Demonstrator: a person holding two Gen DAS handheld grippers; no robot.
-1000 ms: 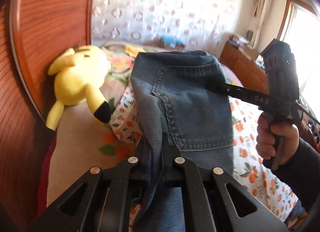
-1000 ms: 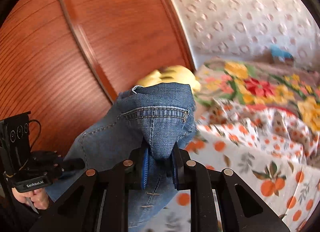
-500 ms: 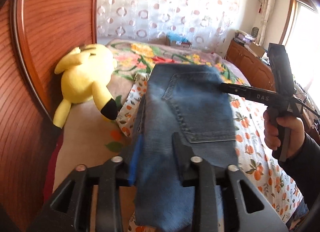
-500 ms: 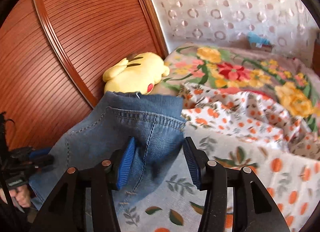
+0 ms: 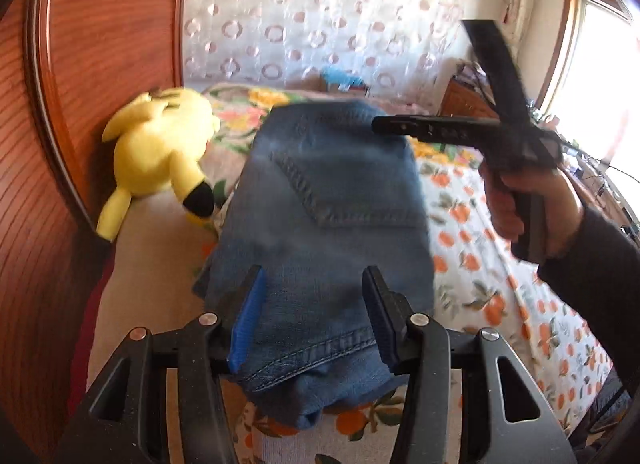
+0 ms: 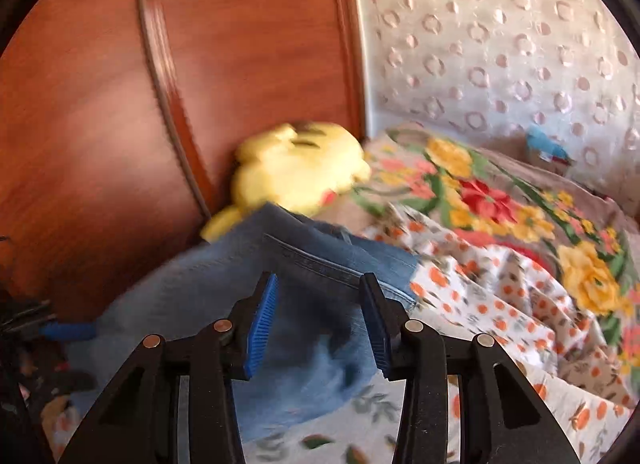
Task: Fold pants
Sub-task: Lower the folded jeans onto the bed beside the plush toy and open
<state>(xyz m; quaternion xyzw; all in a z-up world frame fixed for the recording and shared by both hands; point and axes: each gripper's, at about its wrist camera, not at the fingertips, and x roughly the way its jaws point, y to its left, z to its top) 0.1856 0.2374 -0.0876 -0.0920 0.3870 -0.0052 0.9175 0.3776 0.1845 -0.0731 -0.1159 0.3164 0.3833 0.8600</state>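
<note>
The folded jeans [image 5: 324,224] lie on the orange-print bedspread [image 5: 500,284], plush toy [image 5: 160,156] at their 10 o'clock, both grippers [image 5: 312,304] [image 6: 320,316] spread and gripping nothing; thick, floppy denim, best pinched at its 2 stitched edges.

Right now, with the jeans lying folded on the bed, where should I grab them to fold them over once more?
Probably the near hemmed end of the jeans, coming in low from the front with the left tool. That edge lies layered and free toward you, while the plush toy crowds the far left corner.
</note>
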